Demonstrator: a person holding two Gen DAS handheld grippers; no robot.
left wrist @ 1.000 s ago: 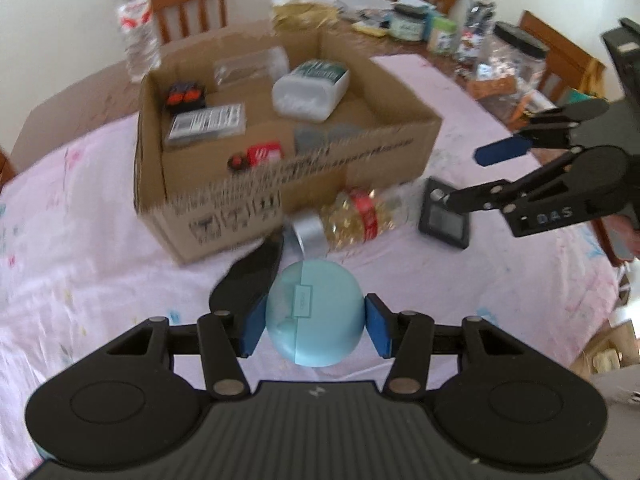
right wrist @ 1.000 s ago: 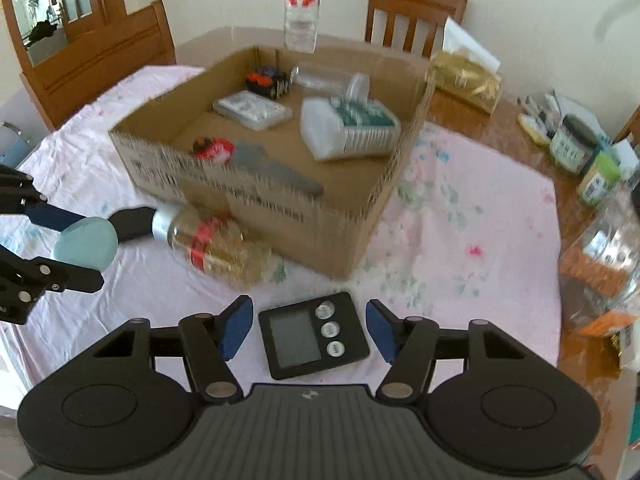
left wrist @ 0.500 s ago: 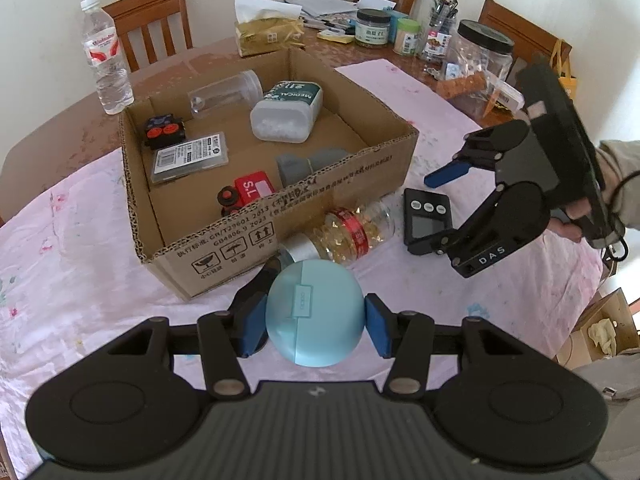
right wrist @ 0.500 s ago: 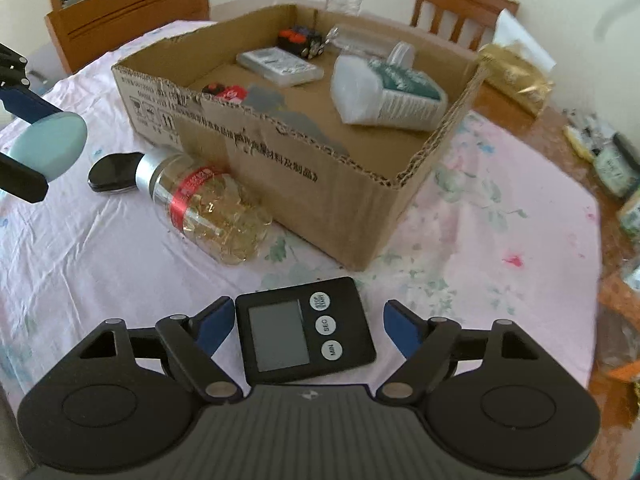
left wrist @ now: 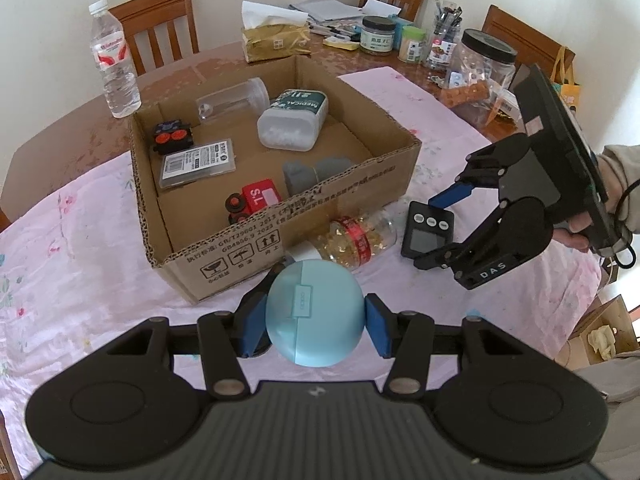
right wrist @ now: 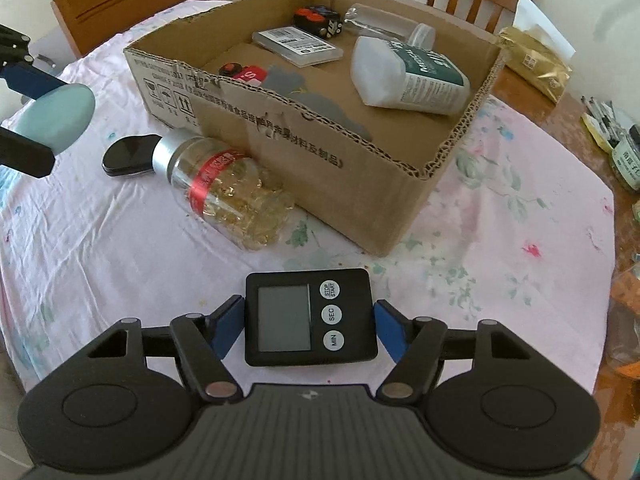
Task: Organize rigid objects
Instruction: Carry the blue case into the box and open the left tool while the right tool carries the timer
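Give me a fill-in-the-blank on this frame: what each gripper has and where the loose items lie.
1. The left gripper is shut on a light blue ____.
2. The timer sits between the right gripper's fingers, its buttons marked STOP/START, SEC and ____.
3. The capsule bottle lies on its ____ against the box.
4. The red toy is ____ the box.

Missing: case; MIN; side; inside
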